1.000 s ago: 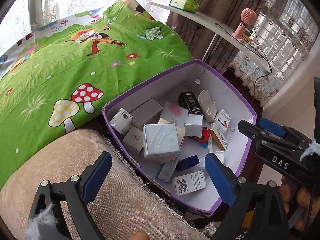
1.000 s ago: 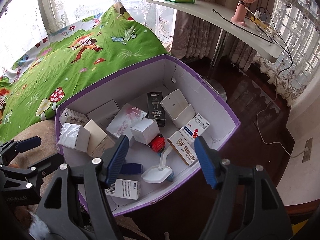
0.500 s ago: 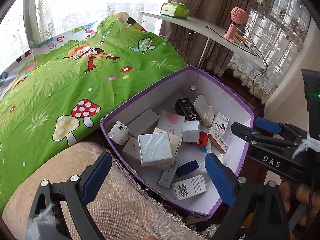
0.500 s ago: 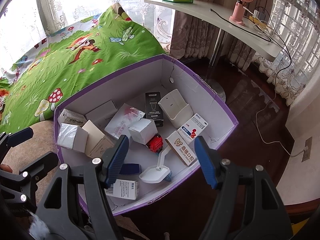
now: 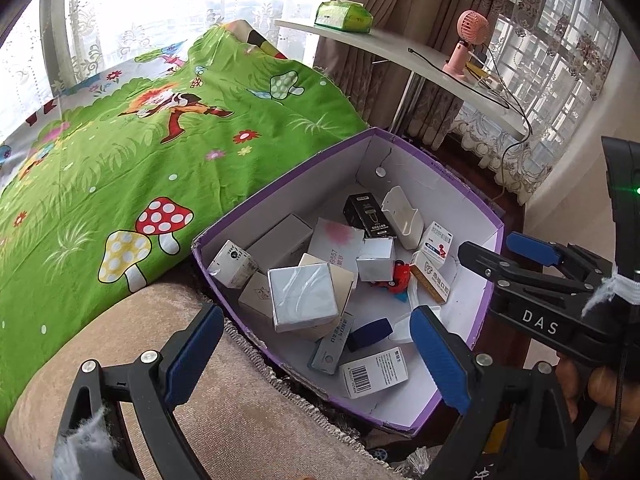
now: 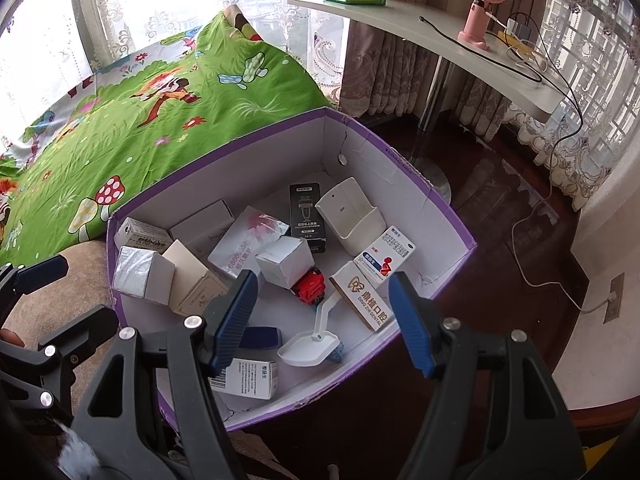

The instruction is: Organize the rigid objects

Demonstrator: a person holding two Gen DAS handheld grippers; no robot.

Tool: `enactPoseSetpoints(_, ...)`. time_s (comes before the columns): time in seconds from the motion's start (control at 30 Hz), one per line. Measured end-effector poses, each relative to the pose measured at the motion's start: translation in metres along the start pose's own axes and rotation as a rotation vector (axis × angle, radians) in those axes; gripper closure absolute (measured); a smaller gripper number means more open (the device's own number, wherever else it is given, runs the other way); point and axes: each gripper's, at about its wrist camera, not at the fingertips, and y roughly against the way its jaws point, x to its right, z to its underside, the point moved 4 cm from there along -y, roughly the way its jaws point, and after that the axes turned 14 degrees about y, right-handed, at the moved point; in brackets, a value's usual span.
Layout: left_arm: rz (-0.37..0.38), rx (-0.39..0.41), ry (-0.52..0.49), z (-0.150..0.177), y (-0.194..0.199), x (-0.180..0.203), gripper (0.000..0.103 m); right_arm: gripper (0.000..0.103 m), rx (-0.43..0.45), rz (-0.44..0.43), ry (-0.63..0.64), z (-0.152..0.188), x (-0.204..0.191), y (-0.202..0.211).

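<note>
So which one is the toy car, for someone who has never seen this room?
Find the purple-edged cardboard box beside the green mushroom blanket. Near its middle, among white and beige cartons, sits the red toy car, the only bright red thing in it.

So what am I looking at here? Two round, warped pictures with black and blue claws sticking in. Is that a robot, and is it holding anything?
No robot: a person holds one hand-held gripper in each hand, and each carries a wide-angle camera looking along its two blue-padded fingers. One picture comes from the left hand-held gripper, the other from the right hand-held gripper. Both stand open and hold nothing. Below them sits a purple box with white inside walls, resting on a beige cushion beside a green cartoon blanket. Inside lie small cartons, a black carton, a white plastic holder, a red toy car and a white scoop. Behind is a white desk with a pink fan.
</note>
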Motion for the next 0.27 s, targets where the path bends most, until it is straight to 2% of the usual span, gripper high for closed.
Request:
enactPoseSetpoints(0.1, 0.006, 0.013, 0.008, -0.0024, 0.0022, 0.0002, 0.000, 0.032, -0.001, 0.000, -0.003, 0.0001, 0.0014, -0.0002)
enactPoseSetpoints(0.27, 0.010, 0.035, -0.017, -0.0047, 0.0049, 0.0055, 0.000, 0.032, -0.002, 0.000, -0.001, 0.0000, 0.0018, -0.0003)
